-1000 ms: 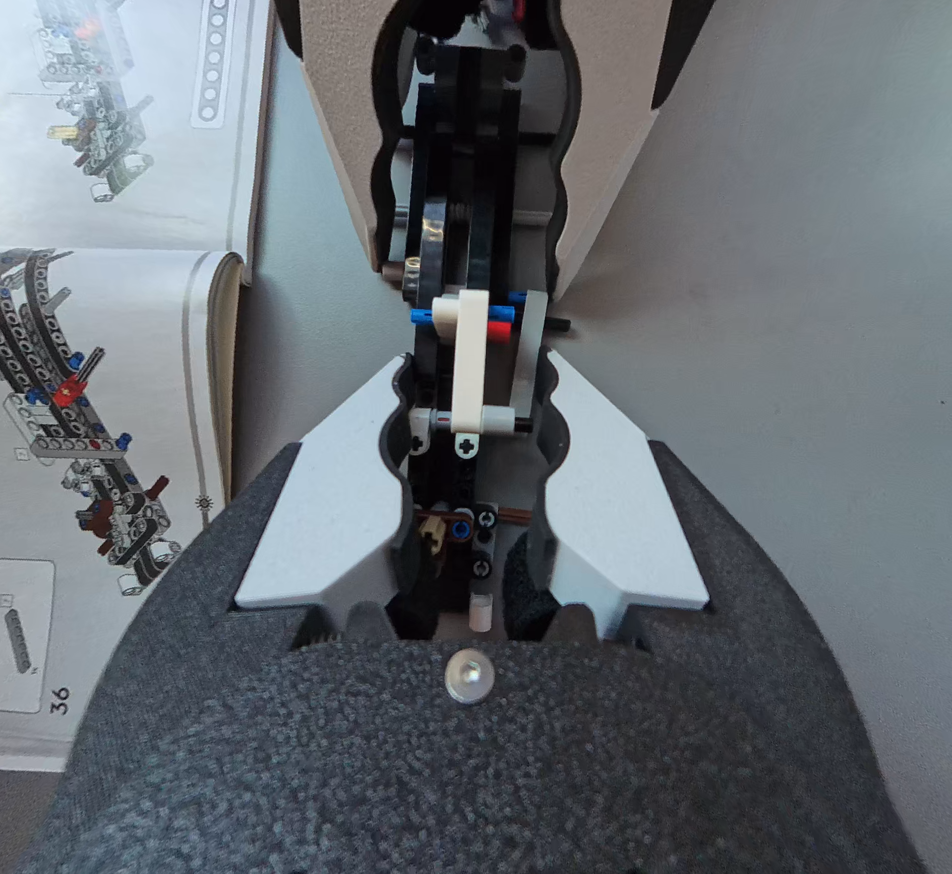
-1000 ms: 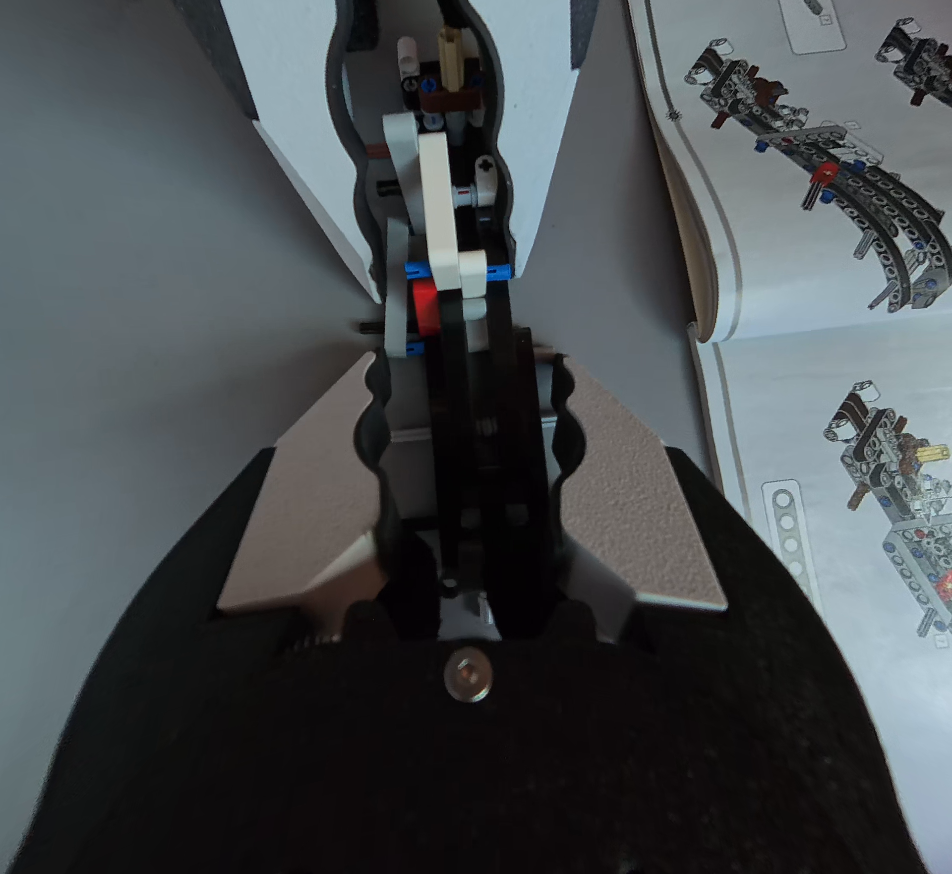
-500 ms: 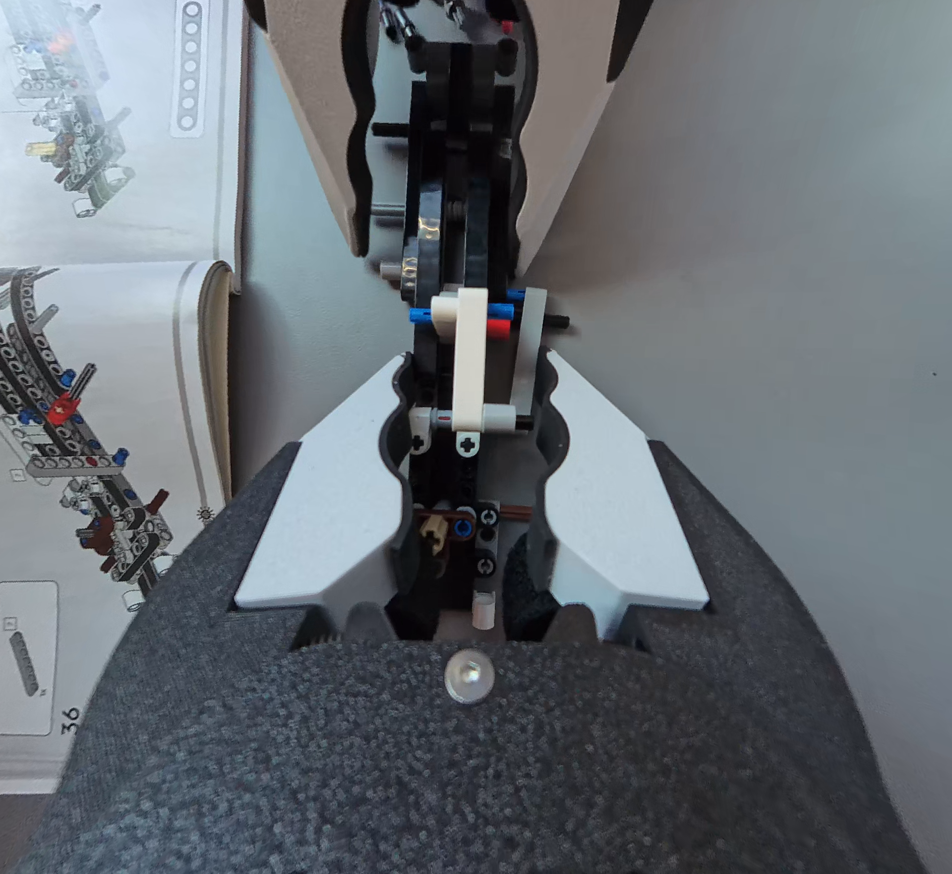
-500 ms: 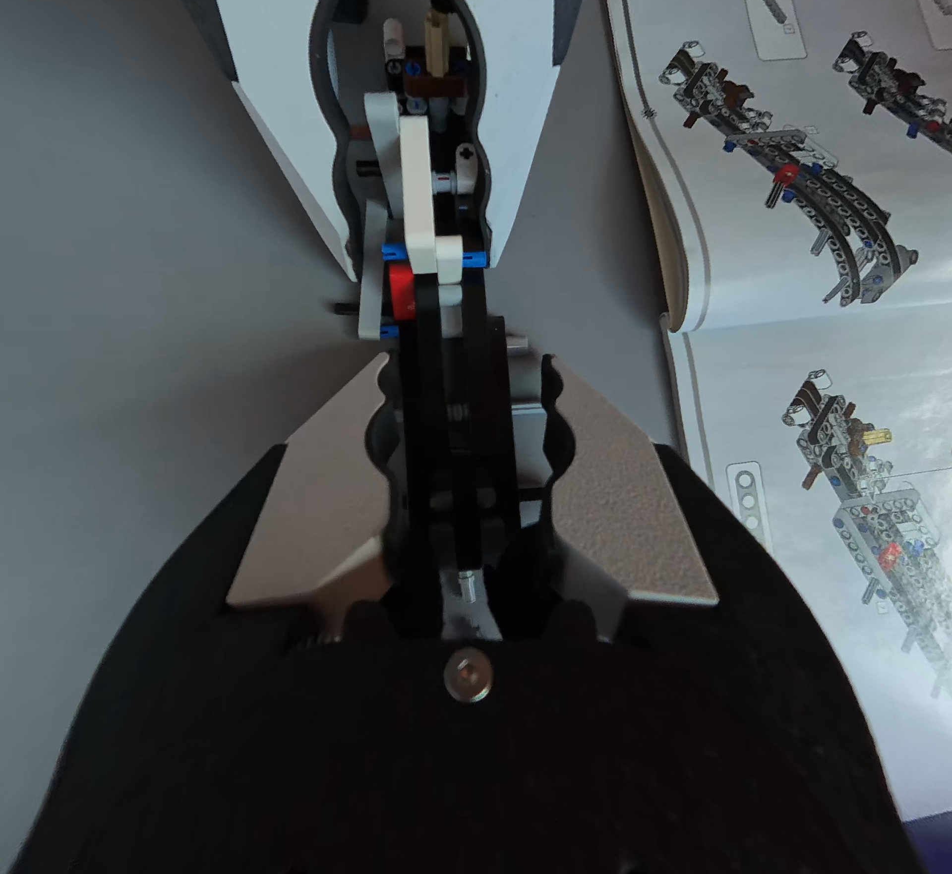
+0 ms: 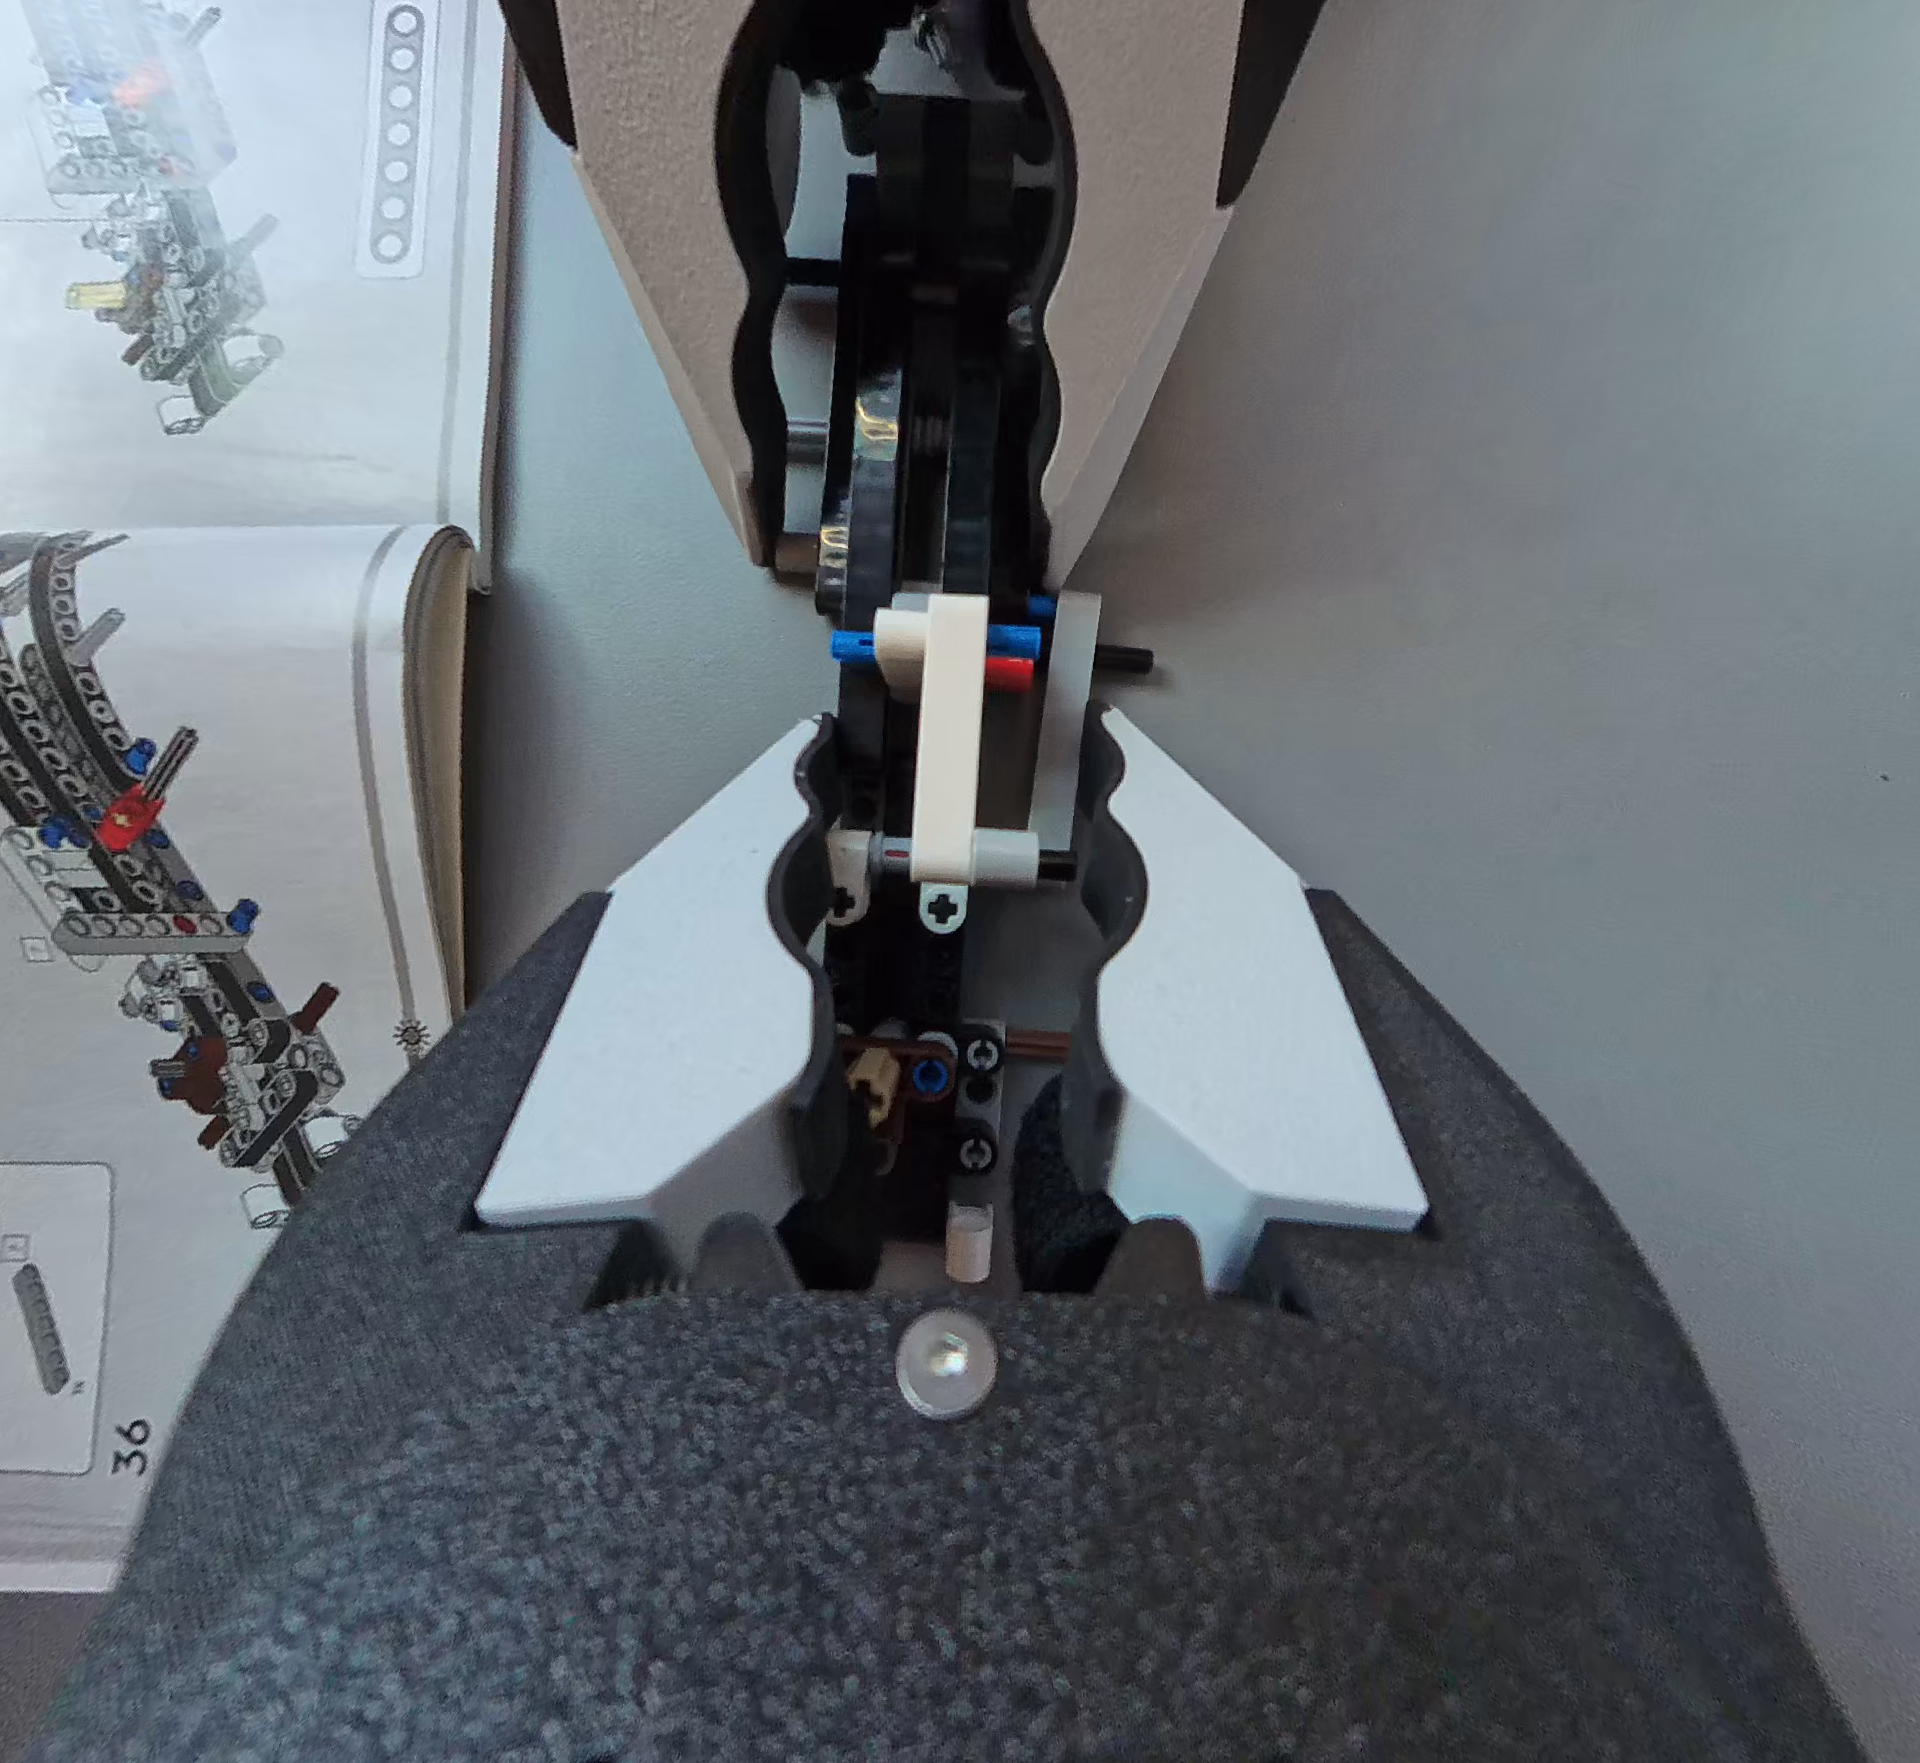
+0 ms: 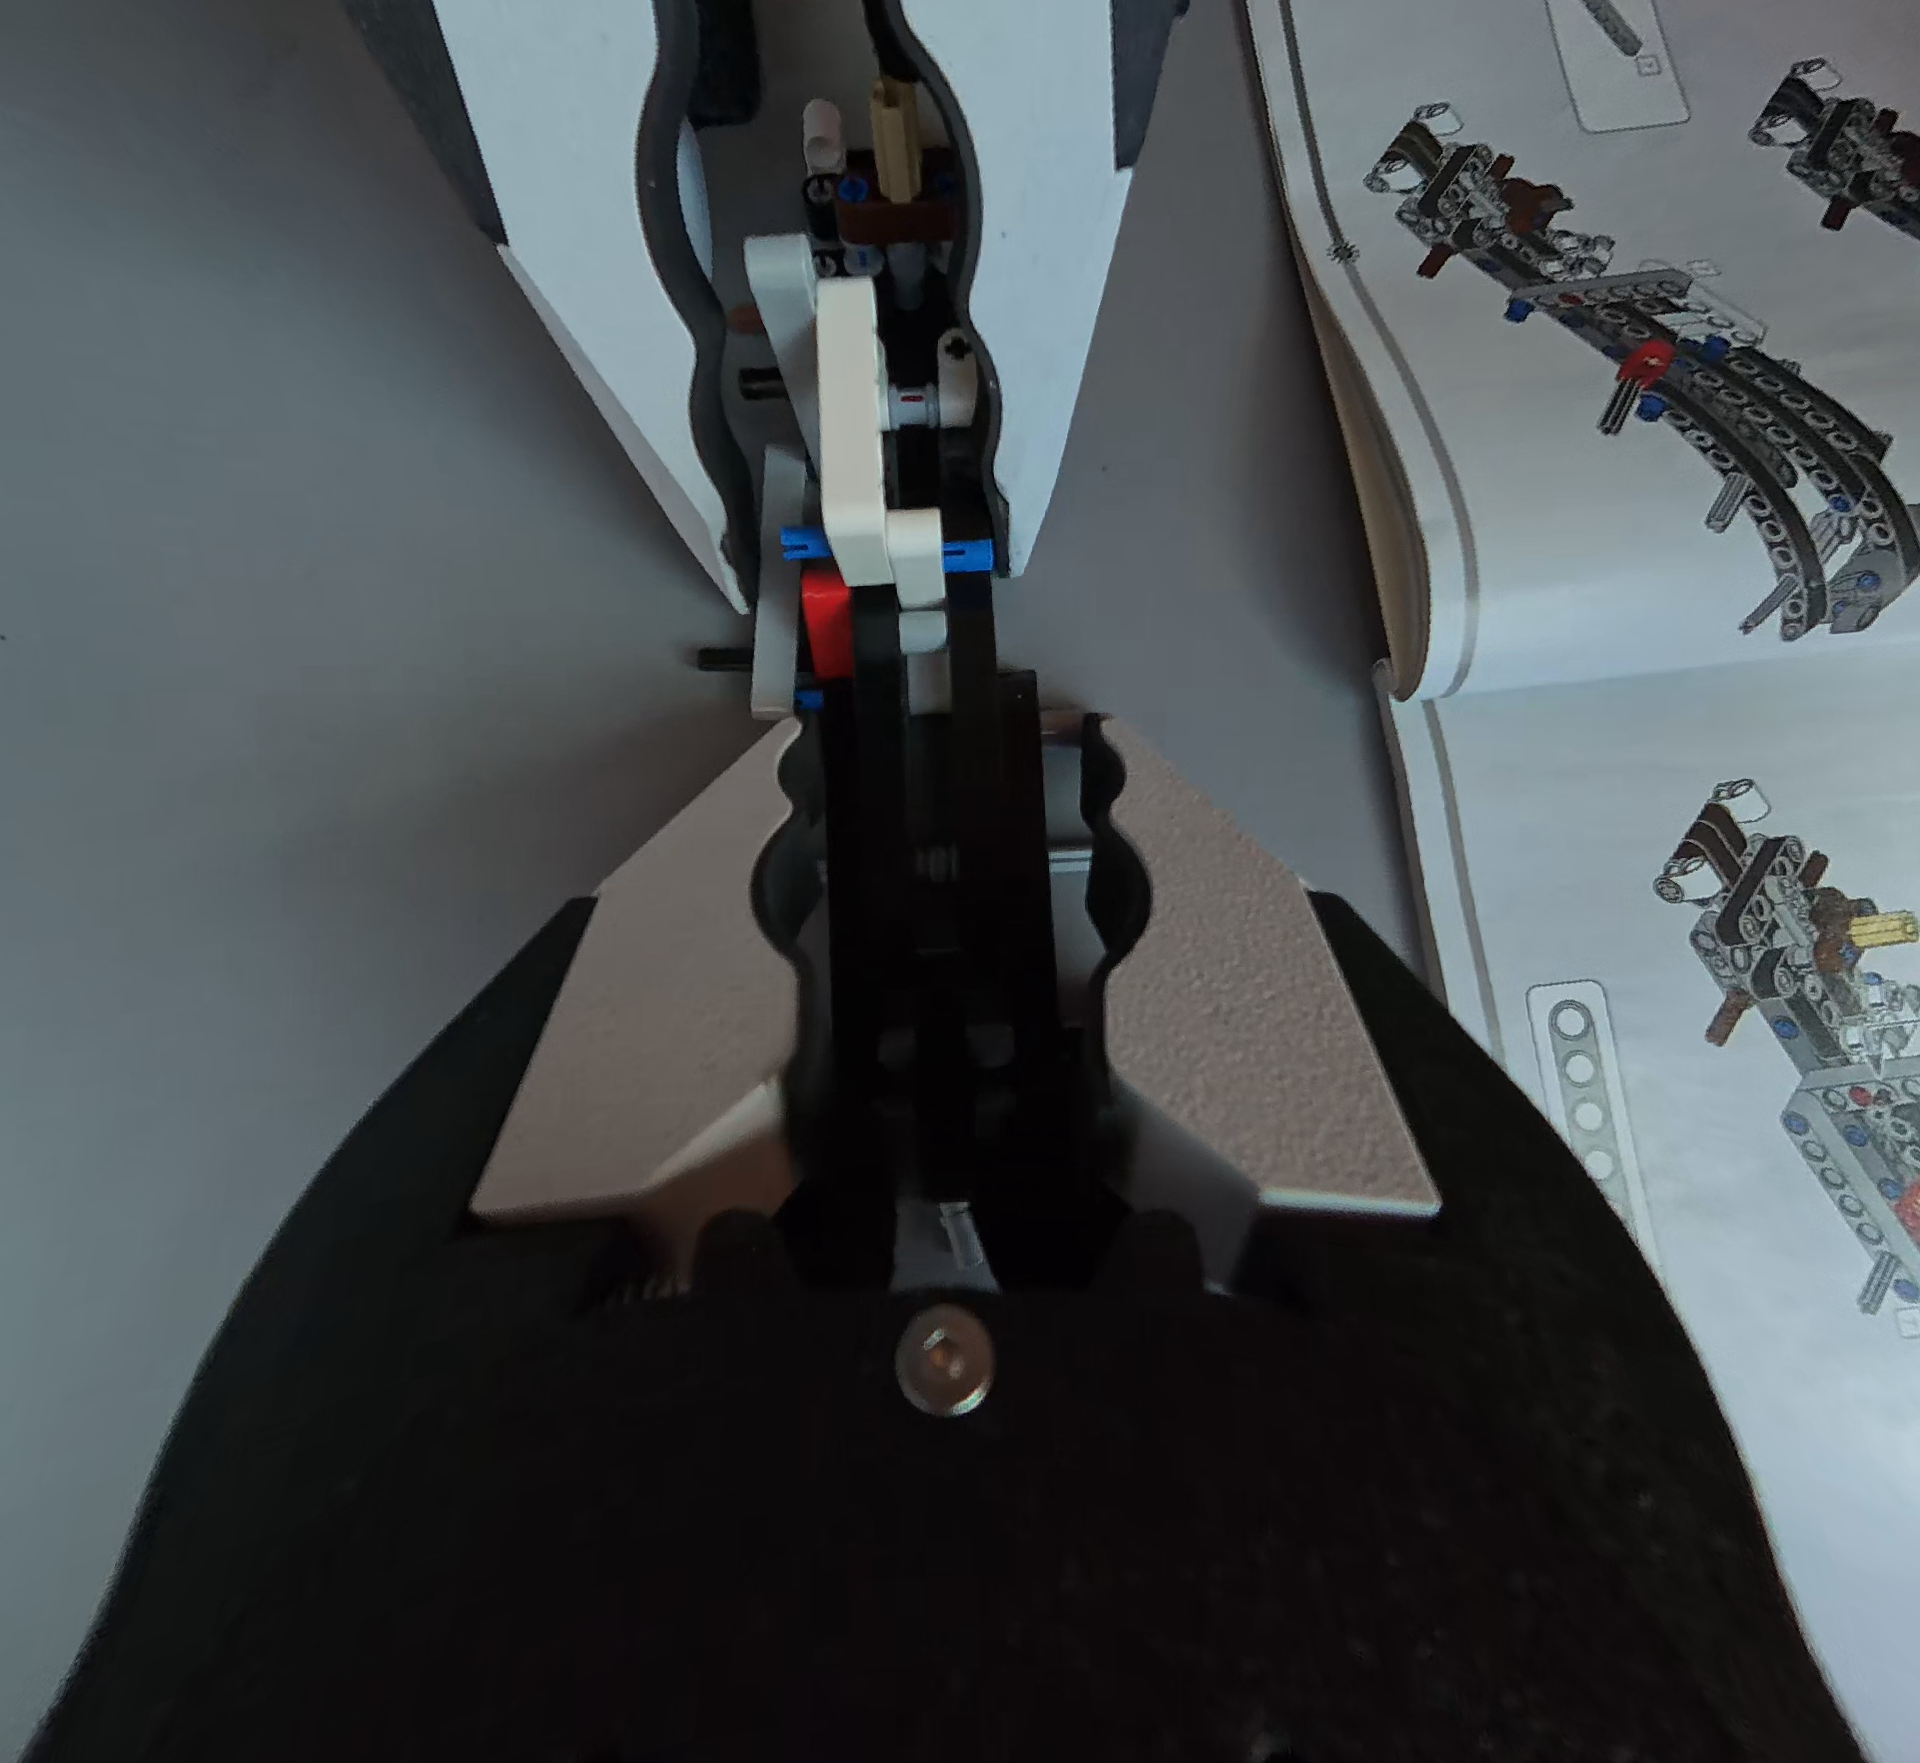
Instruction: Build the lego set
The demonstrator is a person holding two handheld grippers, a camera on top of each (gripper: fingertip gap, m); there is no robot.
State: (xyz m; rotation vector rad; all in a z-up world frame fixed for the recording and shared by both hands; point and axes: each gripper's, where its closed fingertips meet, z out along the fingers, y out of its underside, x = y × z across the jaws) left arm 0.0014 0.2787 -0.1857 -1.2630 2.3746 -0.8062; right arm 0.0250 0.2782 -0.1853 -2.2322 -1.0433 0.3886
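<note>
Black beam model (image 5: 940, 383) pinched end-to-end by left gripper (image 5: 951, 737) and right gripper (image 6: 940, 726); uneven twisting could pop its pins loose.

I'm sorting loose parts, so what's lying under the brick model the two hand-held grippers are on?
Under the brick model only bare grey table shows; the instruction booklet lies off to one side. The table directly beneath the model is covered.

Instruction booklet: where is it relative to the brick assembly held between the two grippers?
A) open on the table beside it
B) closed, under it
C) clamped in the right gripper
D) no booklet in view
A: the instruction booklet lies open on the grey table, off to the side of the brick assembly, untouched by either gripper.
</note>
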